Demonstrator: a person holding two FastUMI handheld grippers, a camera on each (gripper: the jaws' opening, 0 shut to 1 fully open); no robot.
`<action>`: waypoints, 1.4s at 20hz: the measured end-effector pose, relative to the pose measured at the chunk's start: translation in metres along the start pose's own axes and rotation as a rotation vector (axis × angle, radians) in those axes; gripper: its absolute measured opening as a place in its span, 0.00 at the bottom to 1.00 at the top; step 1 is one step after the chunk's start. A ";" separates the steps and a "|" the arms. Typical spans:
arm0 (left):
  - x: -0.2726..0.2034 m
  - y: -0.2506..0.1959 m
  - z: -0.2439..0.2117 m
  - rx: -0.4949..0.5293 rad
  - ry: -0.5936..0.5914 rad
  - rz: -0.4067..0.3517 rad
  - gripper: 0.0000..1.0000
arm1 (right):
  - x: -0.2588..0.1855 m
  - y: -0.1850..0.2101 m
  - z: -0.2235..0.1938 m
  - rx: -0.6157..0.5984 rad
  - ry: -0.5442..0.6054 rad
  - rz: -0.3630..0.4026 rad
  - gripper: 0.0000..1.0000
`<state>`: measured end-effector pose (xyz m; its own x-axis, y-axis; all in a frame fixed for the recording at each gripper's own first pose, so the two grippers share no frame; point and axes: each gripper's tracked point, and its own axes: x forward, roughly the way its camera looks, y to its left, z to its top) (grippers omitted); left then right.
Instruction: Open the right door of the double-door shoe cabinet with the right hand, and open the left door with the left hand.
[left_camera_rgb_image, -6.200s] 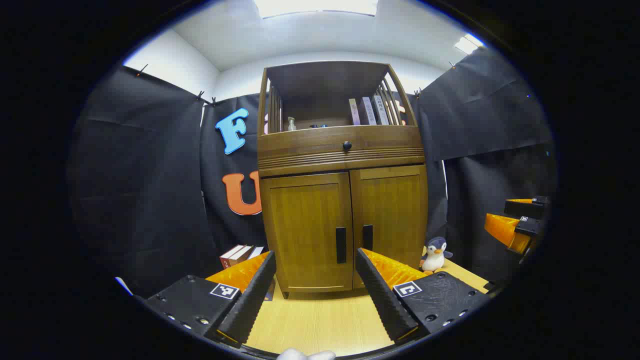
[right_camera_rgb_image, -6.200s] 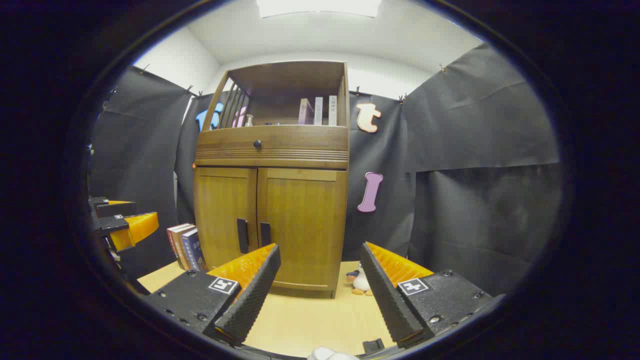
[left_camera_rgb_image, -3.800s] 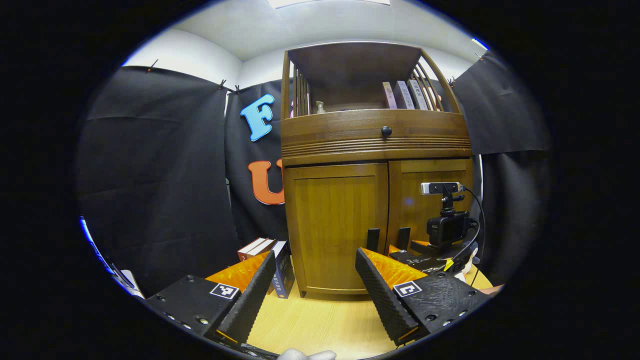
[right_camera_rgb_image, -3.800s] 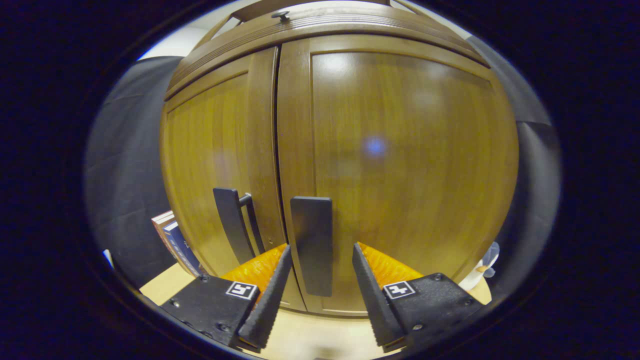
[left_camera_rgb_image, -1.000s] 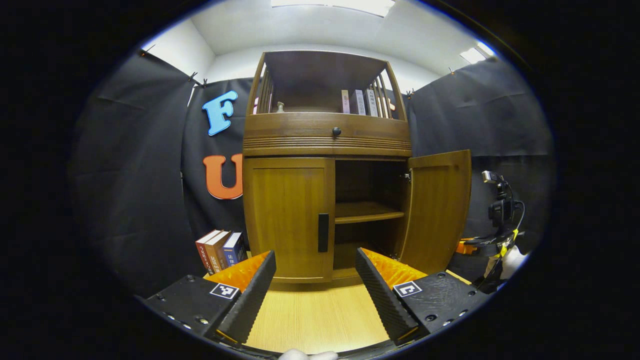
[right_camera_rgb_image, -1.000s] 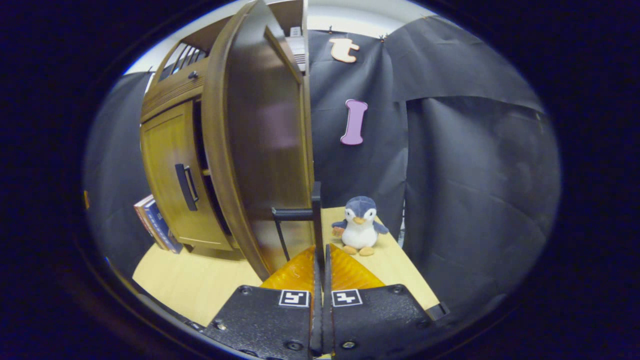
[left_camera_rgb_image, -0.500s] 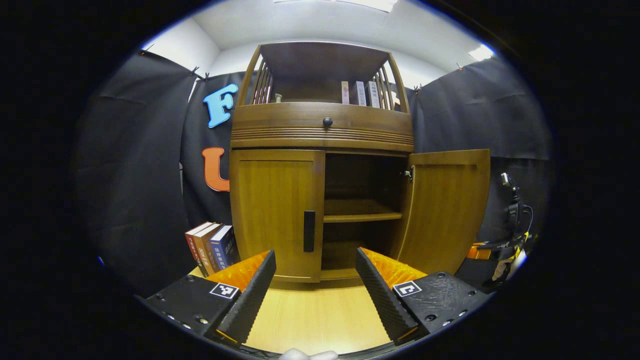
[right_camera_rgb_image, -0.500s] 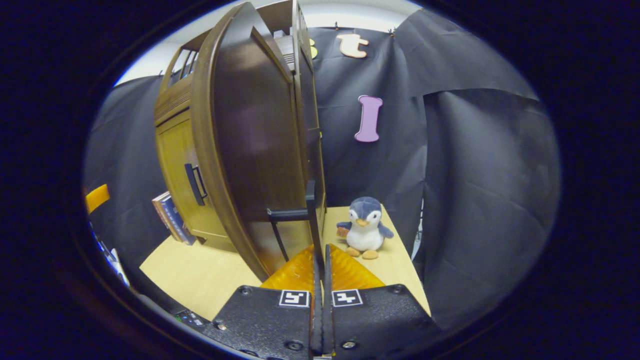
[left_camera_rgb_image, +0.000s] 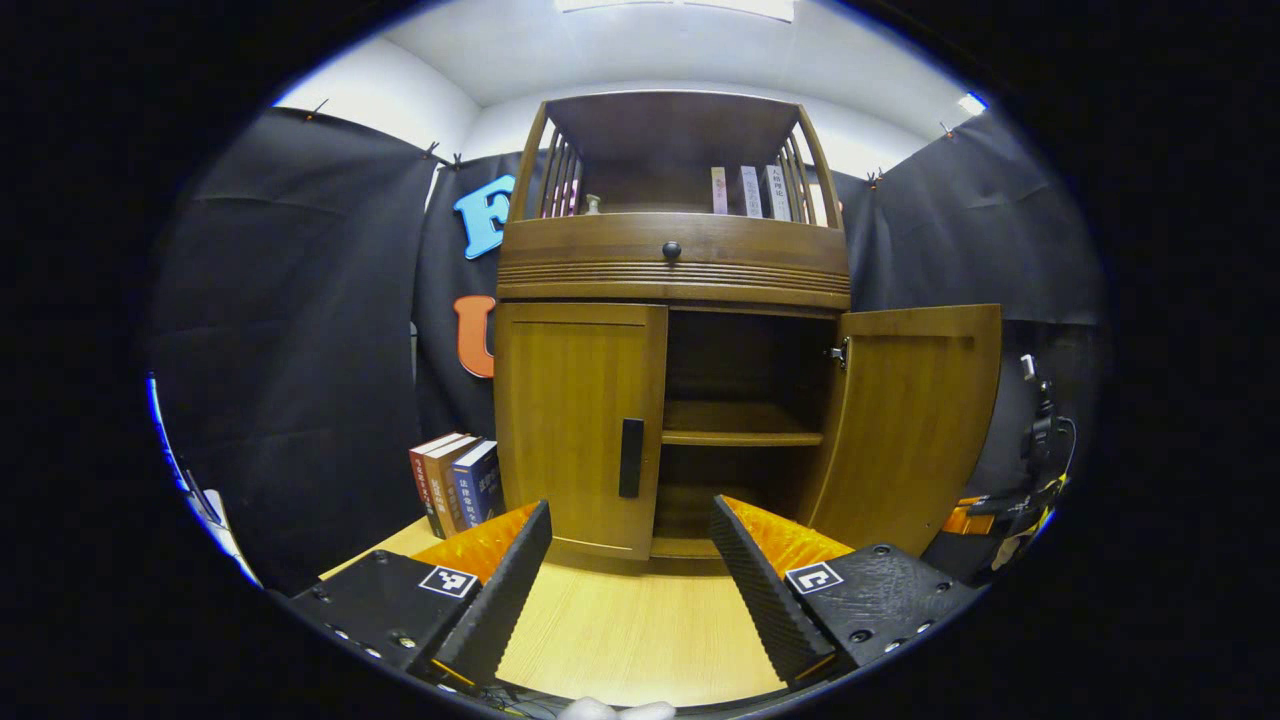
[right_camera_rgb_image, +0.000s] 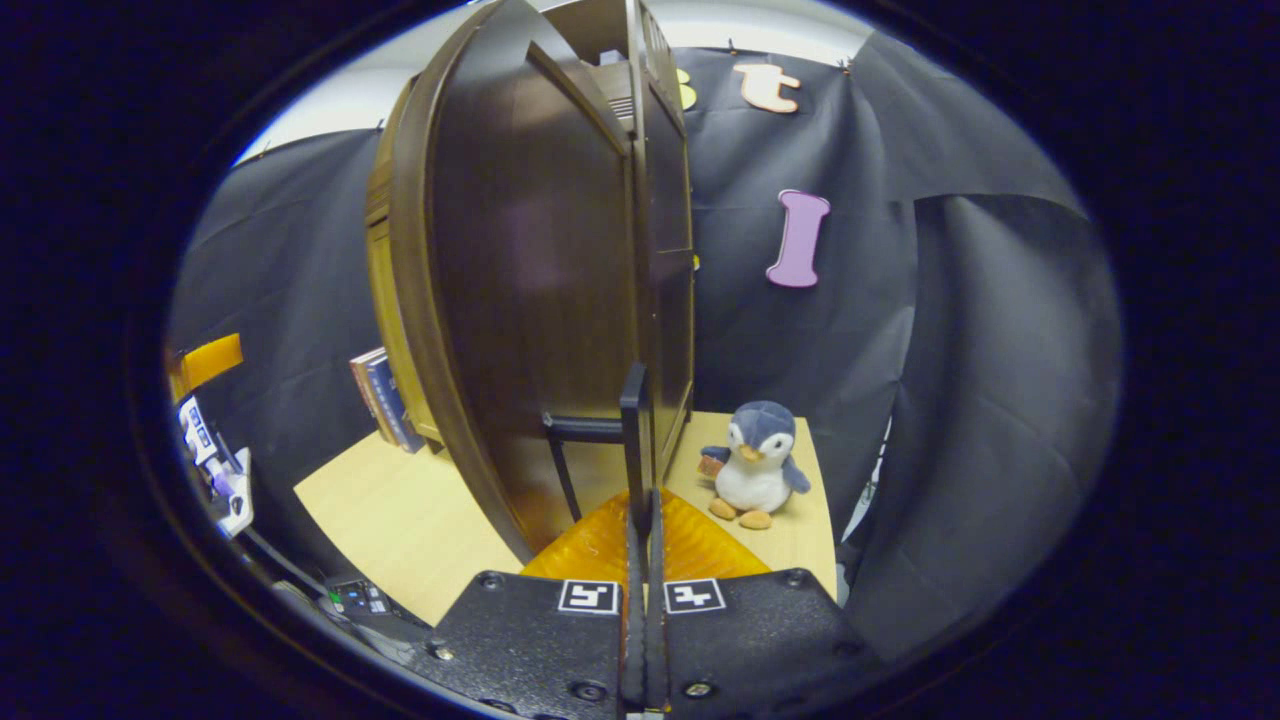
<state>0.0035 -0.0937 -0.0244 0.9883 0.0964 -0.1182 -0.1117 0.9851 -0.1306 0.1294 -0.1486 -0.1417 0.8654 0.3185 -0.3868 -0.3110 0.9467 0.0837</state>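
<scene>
The right tongs (right_camera_rgb_image: 640, 520) are clamped on the dark handle (right_camera_rgb_image: 634, 440) of the right door (right_camera_rgb_image: 520, 300), which stands swung out just ahead of them, a penguin toy (right_camera_rgb_image: 755, 465) on the worktop (right_camera_rgb_image: 400, 520) to their right. The left tongs (left_camera_rgb_image: 630, 560) are spread wide and hold nothing, low over the worktop and apart from the cabinet (left_camera_rgb_image: 672, 270). Ahead of them the left door (left_camera_rgb_image: 575, 420) is closed, its handle (left_camera_rgb_image: 631, 457) between the fingers' lines, with books (left_camera_rgb_image: 455, 485) off to their left.
</scene>
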 end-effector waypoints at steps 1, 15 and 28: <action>-0.002 -0.002 -0.001 0.003 -0.001 0.013 0.96 | 0.000 -0.001 0.000 -0.008 0.003 0.013 0.04; 0.026 0.007 0.007 -0.007 -0.008 -0.073 0.95 | -0.061 -0.018 0.007 -0.078 -0.023 -0.053 0.84; 0.054 0.070 0.006 0.033 0.004 -0.213 0.96 | -0.102 0.107 0.083 0.030 -0.253 -0.321 1.00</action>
<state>0.0497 -0.0190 -0.0342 0.9887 -0.1155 -0.0954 0.1036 0.9872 -0.1212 0.0399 -0.0759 -0.0171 0.9871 0.0047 -0.1599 -0.0009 0.9997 0.0238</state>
